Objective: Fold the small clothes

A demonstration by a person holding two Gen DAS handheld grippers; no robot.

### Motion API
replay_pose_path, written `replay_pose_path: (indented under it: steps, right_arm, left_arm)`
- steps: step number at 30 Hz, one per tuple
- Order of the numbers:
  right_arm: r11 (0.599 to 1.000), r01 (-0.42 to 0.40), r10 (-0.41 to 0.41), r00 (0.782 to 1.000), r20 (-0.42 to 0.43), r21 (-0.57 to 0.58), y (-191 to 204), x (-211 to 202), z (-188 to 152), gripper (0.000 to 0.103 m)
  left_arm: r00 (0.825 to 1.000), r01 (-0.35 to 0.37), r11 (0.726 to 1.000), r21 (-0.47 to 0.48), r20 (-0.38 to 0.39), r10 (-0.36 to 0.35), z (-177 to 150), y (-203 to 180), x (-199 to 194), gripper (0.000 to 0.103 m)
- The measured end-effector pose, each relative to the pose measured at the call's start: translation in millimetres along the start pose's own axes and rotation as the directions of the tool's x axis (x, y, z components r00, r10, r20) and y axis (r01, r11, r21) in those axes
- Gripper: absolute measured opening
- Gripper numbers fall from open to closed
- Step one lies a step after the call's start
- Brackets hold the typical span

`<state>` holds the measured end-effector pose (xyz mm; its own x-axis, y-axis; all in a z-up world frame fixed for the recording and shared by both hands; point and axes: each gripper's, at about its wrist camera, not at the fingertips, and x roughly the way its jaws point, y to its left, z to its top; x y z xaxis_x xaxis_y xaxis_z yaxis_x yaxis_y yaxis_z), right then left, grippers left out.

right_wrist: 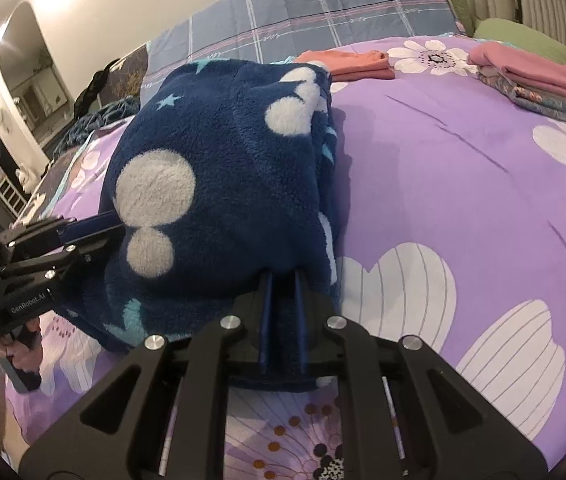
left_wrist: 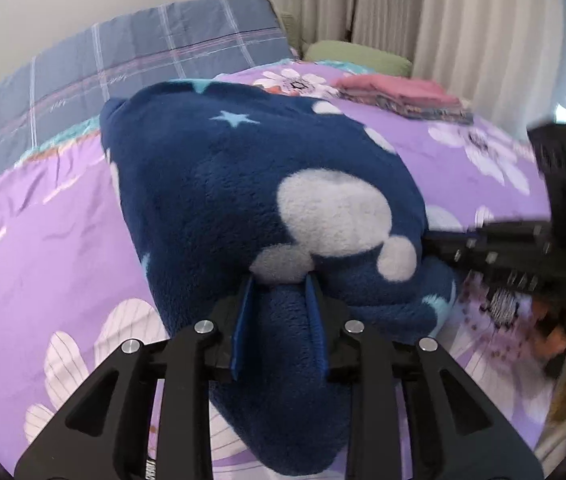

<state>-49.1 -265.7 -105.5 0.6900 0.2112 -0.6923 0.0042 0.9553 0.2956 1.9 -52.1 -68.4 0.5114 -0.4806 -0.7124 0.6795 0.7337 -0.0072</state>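
A navy fleece garment (left_wrist: pixel 219 184) with white blobs and pale blue stars lies bunched on the purple flowered bedspread (left_wrist: pixel 43 240); it also shows in the right wrist view (right_wrist: pixel 227 168). My left gripper (left_wrist: pixel 281 284) is shut on the garment's near edge, with fleece between its blue pads. My right gripper (right_wrist: pixel 285 276) is shut on another near edge of the same garment. Each gripper shows in the other's view, the right one (left_wrist: pixel 483 248) at the garment's right side, the left one (right_wrist: pixel 63 240) at its left side.
A blue plaid pillow (left_wrist: pixel 131 72) lies at the head of the bed. Folded pink and patterned clothes (right_wrist: pixel 535 80) and a folded coral piece (right_wrist: pixel 355 64) sit at the far right. A green cushion (left_wrist: pixel 359 56) and curtains (left_wrist: pixel 463 20) stand behind.
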Motion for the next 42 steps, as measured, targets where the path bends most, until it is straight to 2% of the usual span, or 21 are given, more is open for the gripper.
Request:
replay_pose_path:
  steps: [2, 3, 5, 8, 11, 12, 13, 14, 15, 17, 20, 23, 26, 28, 30, 32, 33, 35, 37, 40, 42]
  right_arm:
    - [0.999, -0.008, 0.009, 1.000, -0.024, 0.036, 0.8, -9.2, 6.7, 0.016]
    - [0.998, -0.014, 0.016, 0.999, -0.033, 0.053, 2.4, -15.2, 11.3, 0.028]
    - [0.999, -0.035, 0.035, 0.999, 0.002, 0.042, 12.1, -34.3, 22.8, 0.040]
    - [0.996, -0.039, 0.048, 0.991, 0.125, -0.077, 38.4, -61.5, 41.4, 0.040]
    - [0.988, -0.019, 0.050, 0.979, 0.199, -0.152, 56.6, -57.6, 57.6, 0.043]
    - [0.989, -0.003, 0.029, 0.985, 0.172, -0.147, 56.6, -42.6, 61.9, 0.050]
    - [0.992, 0.021, -0.006, 0.993, 0.121, -0.125, 52.6, -25.0, 64.1, 0.052]
    - [0.995, 0.056, -0.055, 0.998, 0.014, -0.078, 40.6, 11.5, 63.2, 0.052]
    - [0.997, 0.049, -0.050, 0.999, -0.014, -0.056, 29.2, 33.4, 59.2, 0.053]
    - [0.998, 0.017, -0.015, 1.000, 0.019, -0.068, 19.4, 41.6, 54.7, 0.053]
    - [1.000, -0.012, 0.012, 1.000, 0.000, -0.007, 12.9, 31.7, 58.3, 0.053]
    - [0.999, -0.012, 0.012, 1.000, 0.007, -0.035, 11.0, 34.2, 58.1, 0.053]
    - [0.999, -0.029, 0.029, 1.000, 0.009, -0.021, 8.7, 34.2, 58.7, 0.054]
    - [0.999, -0.031, 0.031, 0.999, 0.018, -0.026, 12.2, 32.6, 55.6, 0.054]
    - [0.999, -0.034, 0.034, 0.999, 0.027, -0.026, 12.9, 31.5, 52.2, 0.055]
    - [0.999, -0.043, 0.044, 0.999, 0.031, -0.022, 12.4, 30.7, 51.1, 0.055]
    - [0.998, -0.054, 0.055, 0.998, 0.032, -0.020, 12.2, 31.0, 51.6, 0.054]
    - [0.999, -0.029, 0.030, 0.999, 0.029, -0.030, 13.5, 34.7, 53.3, 0.055]
    - [0.999, -0.026, 0.027, 0.999, 0.032, -0.030, 13.7, 34.7, 52.9, 0.055]
    - [0.998, -0.032, 0.034, 0.999, 0.034, -0.060, 14.8, 34.1, 51.7, 0.055]
    - [0.998, -0.046, 0.048, 0.998, 0.031, -0.043, 10.3, 34.3, 52.6, 0.055]
  left_arm:
    - [1.000, 0.009, 1.000, -0.027, -0.006, -0.009, 0.6, 2.4, -1.0, 0.028]
    - [1.000, 0.011, 0.999, -0.034, -0.004, -0.011, 0.6, 4.5, -0.7, 0.028]
    - [1.000, 0.011, 1.000, -0.029, 0.001, -0.011, 0.2, 4.0, 0.6, 0.028]
    - [1.000, -0.005, 1.000, -0.014, -0.006, 0.005, 3.3, -3.7, 3.0, 0.028]
    - [1.000, -0.021, 1.000, -0.002, -0.004, 0.021, 3.3, -6.4, 1.4, 0.028]
    - [1.000, -0.021, 1.000, -0.003, 0.000, 0.021, 2.6, -6.4, 0.7, 0.028]
    - [1.000, -0.018, 1.000, -0.007, 0.005, 0.018, 1.8, -5.6, 0.0, 0.028]
    - [1.000, 0.004, 1.000, -0.013, 0.012, -0.004, 1.1, -4.4, -1.4, 0.028]
    - [0.999, 0.021, 1.000, -0.017, 0.024, -0.021, 0.7, -3.7, -3.0, 0.028]
    - [0.999, 0.029, 0.999, -0.024, 0.022, -0.028, 2.2, -2.2, -5.5, 0.028]
    - [0.998, 0.052, 0.998, -0.016, 0.043, -0.052, 15.0, 3.0, -21.7, 0.028]
    - [0.987, -0.030, 1.000, 0.006, 0.161, 0.028, 48.5, 17.4, -42.9, 0.026]
    - [0.981, -0.024, 1.000, -0.016, 0.192, 0.026, 84.0, 36.9, -34.9, 0.026]
    - [0.983, -0.047, 0.999, -0.027, 0.177, 0.051, 100.3, 47.6, -13.9, 0.026]
    - [0.990, -0.103, 0.993, -0.064, 0.090, 0.109, 107.3, 65.8, 32.9, 0.027]
    - [0.983, -0.178, 0.984, -0.024, -0.045, 0.177, 92.0, 80.5, 101.9, 0.028]
    - [0.982, -0.185, 0.982, -0.029, -0.036, 0.184, 86.0, 82.1, 114.5, 0.027]
    - [0.988, -0.156, 0.982, -0.108, -0.028, 0.154, 90.8, 87.9, 112.6, 0.026]
    - [0.984, -0.176, 0.983, -0.050, -0.028, 0.175, 89.7, 81.9, 109.9, 0.026]
    - [0.988, -0.150, 0.987, -0.064, -0.037, 0.148, 96.0, 84.8, 95.3, 0.027]
    - [0.995, -0.101, 0.991, -0.086, 0.000, 0.101, 107.5, 90.9, 78.4, 0.030]
